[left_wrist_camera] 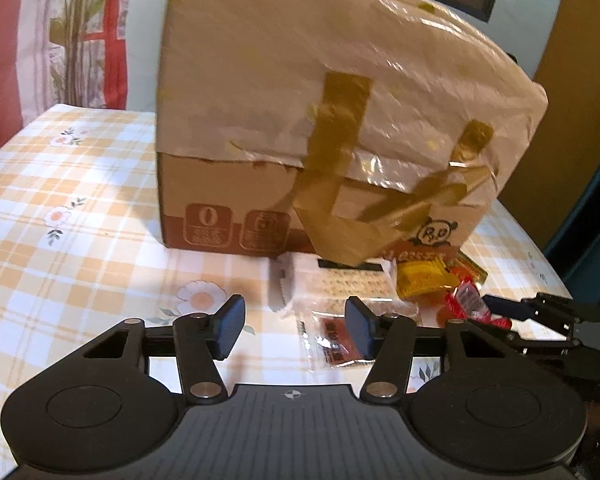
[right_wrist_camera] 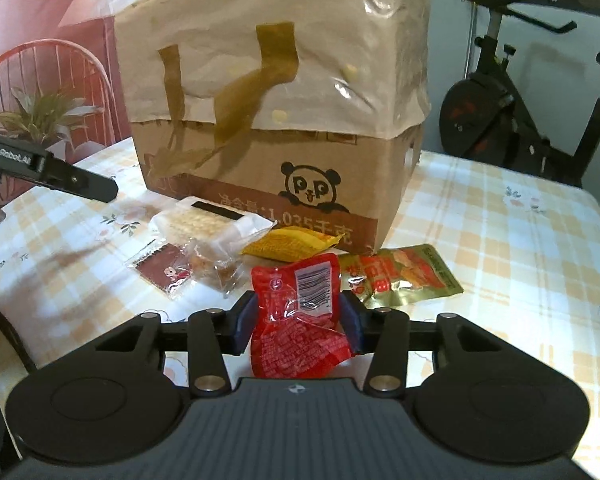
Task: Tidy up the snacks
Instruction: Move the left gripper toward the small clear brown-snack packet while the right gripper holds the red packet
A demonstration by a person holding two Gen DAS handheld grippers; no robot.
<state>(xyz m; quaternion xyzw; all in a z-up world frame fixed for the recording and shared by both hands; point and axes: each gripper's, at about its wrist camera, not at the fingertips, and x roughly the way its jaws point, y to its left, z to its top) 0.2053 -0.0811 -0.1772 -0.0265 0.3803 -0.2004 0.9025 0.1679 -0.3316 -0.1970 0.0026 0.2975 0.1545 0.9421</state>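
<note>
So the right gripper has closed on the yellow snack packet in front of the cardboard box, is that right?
Not quite. The right gripper is closed on the red packet, not the yellow one. The yellow packet lies untouched on the table, right in front of the cardboard box. The right wrist view shows this.

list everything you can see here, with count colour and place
box: 1, brown, taped, paper over its top, back of table
table: 1, orange-white check cloth
white pack: 1, by box front
yellow pack: 1, at box foot
clear packs: 2, left of the red one
gold pack: 1, gold-red, right of the red one
red pack: 1, between right fingers
exercise bike: 1, black, behind table
left gripper: open above a clear pack
right gripper: shut on red pack
</note>
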